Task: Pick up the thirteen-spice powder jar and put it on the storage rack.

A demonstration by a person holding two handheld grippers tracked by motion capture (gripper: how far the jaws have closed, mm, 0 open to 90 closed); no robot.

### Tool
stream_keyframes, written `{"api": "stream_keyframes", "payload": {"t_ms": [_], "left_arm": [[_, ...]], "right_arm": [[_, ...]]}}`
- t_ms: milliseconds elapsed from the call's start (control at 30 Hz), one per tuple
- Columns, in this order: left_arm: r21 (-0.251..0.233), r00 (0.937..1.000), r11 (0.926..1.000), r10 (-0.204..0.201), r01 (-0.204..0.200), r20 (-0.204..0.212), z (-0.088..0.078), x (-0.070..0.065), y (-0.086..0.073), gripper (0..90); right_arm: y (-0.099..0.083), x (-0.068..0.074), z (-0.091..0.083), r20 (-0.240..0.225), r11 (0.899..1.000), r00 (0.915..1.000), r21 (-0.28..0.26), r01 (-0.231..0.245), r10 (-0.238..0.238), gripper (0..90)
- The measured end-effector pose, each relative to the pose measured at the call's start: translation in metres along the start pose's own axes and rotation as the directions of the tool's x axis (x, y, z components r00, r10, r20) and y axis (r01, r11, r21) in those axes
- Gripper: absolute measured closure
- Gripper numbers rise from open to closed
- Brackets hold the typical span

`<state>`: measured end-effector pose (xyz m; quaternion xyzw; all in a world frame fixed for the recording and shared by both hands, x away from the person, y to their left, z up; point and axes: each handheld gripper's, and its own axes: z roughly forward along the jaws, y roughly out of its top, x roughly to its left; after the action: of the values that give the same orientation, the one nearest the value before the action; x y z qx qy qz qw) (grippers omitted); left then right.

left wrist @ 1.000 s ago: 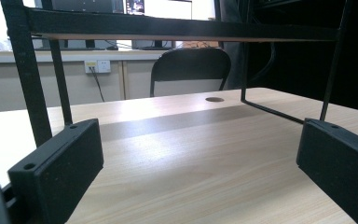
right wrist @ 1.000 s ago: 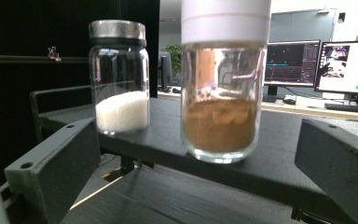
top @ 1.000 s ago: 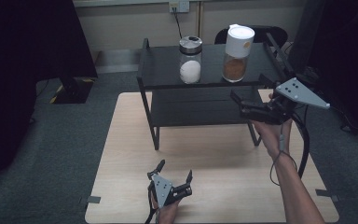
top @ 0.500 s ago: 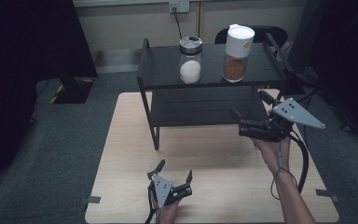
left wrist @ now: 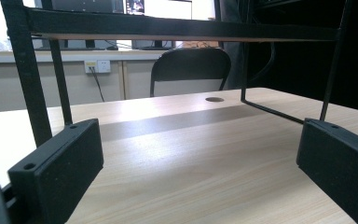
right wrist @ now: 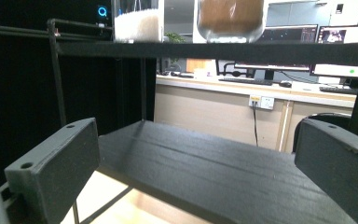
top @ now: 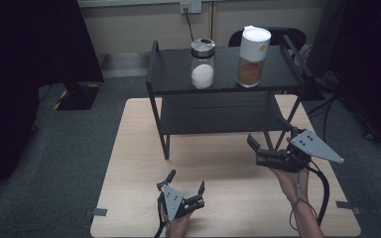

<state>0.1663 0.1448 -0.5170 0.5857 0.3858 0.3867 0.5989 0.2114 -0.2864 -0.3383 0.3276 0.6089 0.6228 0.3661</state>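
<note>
Tabletop (top: 129,163), pale wood, carries a black two-tier shelf rack (top: 178,74) at its far half. On the top shelf, a white-filled jar (top: 202,63) sits left of a brown-filled jar (top: 252,50) with a white lid; the two are apart, both upright.

Change over the last second: the right gripper (top: 264,148) has dropped from level with the top shelf, near the brown-filled jar, down and nearward. It now hangs by the rack's near right leg, level with the lower shelf (right wrist: 205,172). Fingers wide, holding nothing. Both jars unmoved. Reads as a release and retreat from the brown-filled jar, so that placement looks finished, or a pause before another reach; cannot settle which.

Left gripper (top: 184,184) unchanged at the near edge of the tabletop, fingers wide, empty, aimed under the rack.

Hard to make out:
- The right gripper view cuts both jars off at the frame's top; just their lower contents show above the shelf edge.
- Contents themselves: white grains and brown powder, kind not identifiable.
- Label on the brown-filled jar too small to read.
- Room beyond the rack dark at left and right.
</note>
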Motion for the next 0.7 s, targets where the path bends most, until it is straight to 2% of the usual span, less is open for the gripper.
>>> {"api": "stream_keyframes", "payload": {"t_ms": [333,700], "left_arm": [[-0.001,1.0000,1.0000,-0.001,0.001,0.000,0.000,0.000,0.000,0.1],[0.000,1.0000,1.0000,0.000,0.000,0.000,0.000,0.000,0.000,0.2]], "right_arm": [[-0.027,0.009,-0.016,0.019,1.000,0.9998,-0.005,-0.006,0.006,0.0],[-0.053,0.012,-0.031,0.030,0.998,0.9980,-0.006,-0.056,0.056,0.0]]}}
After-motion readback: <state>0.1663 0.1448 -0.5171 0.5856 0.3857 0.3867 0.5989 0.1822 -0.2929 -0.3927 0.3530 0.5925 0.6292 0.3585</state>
